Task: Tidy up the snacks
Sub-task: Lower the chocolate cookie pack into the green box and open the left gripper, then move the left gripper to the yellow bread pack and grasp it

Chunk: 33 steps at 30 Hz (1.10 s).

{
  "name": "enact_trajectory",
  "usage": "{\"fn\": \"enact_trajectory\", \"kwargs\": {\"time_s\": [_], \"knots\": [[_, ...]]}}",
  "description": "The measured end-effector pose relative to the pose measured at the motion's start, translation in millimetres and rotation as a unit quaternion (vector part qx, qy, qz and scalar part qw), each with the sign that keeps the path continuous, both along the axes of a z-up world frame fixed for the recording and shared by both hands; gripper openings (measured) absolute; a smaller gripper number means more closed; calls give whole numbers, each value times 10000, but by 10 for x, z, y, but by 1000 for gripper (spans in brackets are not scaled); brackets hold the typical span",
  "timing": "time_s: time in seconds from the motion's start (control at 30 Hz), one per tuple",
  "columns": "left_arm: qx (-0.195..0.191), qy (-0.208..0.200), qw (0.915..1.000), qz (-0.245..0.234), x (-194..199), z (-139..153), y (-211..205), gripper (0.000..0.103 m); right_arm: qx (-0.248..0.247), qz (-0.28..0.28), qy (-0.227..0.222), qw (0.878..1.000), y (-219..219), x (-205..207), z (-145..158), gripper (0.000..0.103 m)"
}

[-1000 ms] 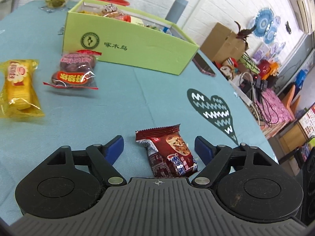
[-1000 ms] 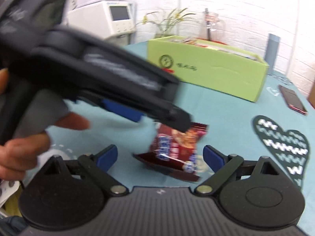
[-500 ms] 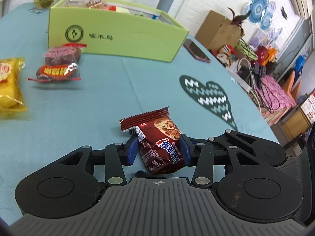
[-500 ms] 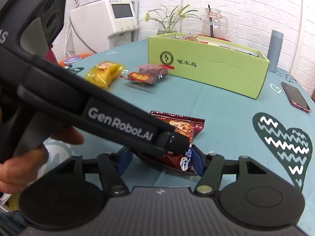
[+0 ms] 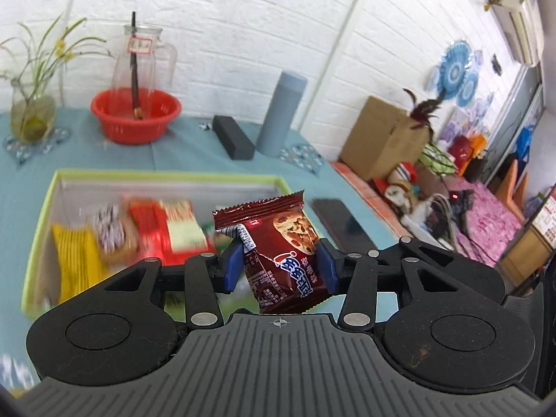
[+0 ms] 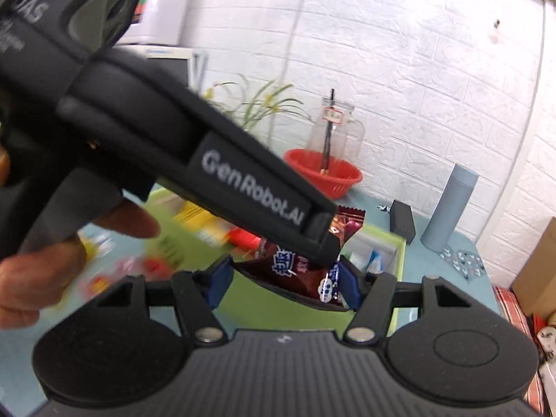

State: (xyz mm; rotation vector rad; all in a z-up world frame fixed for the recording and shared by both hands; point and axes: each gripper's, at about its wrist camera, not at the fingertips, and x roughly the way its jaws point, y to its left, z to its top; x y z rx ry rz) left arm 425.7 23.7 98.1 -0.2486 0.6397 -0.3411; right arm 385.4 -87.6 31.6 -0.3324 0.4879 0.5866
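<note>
Both our left gripper [image 5: 279,266] and right gripper [image 6: 282,285] have jaws clamped on one cookie packet [image 5: 278,246] above the green box [image 5: 45,208]; uneven pulls could tear it.

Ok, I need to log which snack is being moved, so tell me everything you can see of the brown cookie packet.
The cookie packet is a glossy dark brown plastic pouch with a crimped, zigzag top edge, a chocolate chip cookie picture, blue and white lettering and a small barcode patch. It is lifted off the table, roughly upright and tilted, above the green box of snacks. The left gripper pinches its sides with blue pads; in the right wrist view the right gripper clamps it too.
</note>
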Motion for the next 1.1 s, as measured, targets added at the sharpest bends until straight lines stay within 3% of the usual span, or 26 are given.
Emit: {"fn": "enact_trajectory", "kwargs": {"time_s": [0.2,0.3,0.37,0.43,0.5,0.57,0.73,0.8,0.9,1.1], "knots": [[338,466,9983,91,783,-350,62,27,-277,76,642,9975,196,848,-365,65],[415,449,9981,63,844,-516,100,39,256,150,1153,9929,98,1023,-465,77],[536,314,9981,2,818,-558,75,44,294,121,1114,9933,155,1071,-466,80],[601,242,9979,45,786,-523,44,57,224,115,1046,9942,163,1047,-452,86],[501,192,9985,54,721,-466,56,60,140,30,775,9969,159,951,-402,93],[363,34,9993,35,604,-354,77,61,209,27,615,9979,132,858,-338,93],[202,-464,9985,232,32,9,269,83,501,-95,57,9987,-217,331,-67,93],[166,-597,9976,298,-277,57,430,85,613,-29,-33,9981,-324,65,-25,93],[133,-566,9969,528,-703,-19,714,87,733,127,103,9972,-350,-275,-153,93],[-60,-8,9906,1367,-1425,-528,1307,86,913,518,933,9901,-29,-764,-564,93]]}}
